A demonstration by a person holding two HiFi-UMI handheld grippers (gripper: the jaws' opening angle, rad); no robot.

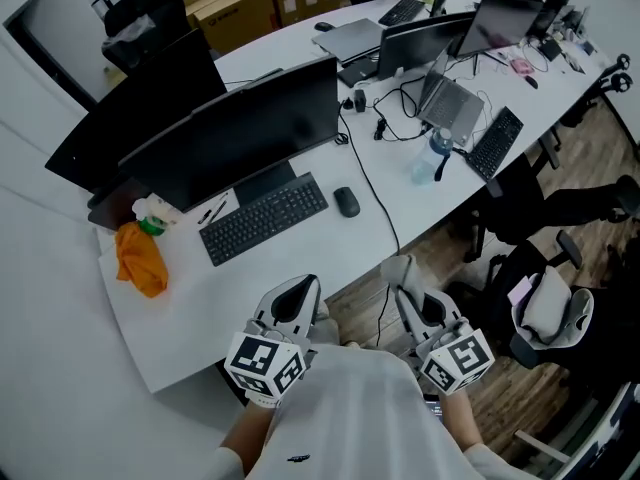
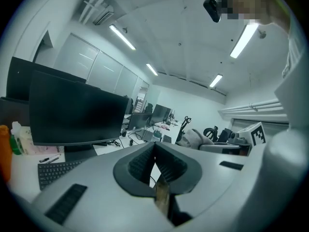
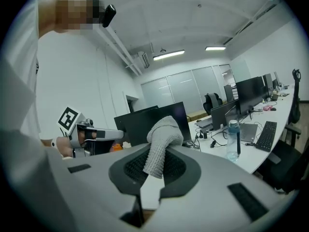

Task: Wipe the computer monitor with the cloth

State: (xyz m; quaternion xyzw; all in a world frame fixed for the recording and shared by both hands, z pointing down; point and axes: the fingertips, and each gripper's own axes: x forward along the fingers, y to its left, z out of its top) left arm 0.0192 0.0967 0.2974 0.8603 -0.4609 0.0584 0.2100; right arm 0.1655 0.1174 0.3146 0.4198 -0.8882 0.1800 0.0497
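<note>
Two fingers (image 3: 133, 168) around one cloth (image 3: 162, 140)

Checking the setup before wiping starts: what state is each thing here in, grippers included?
left gripper, shut, nothing between its jaws
right gripper, shut on the grey cloth
grey cloth, bunched, sticking up from the jaws
monitor, screen dark
laptop, lid open
water bottle, upright, cap on

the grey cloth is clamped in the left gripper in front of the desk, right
No: the grey cloth is clamped in the right gripper, not the left gripper, as the right gripper view shows. It is in front of the desk.
</note>
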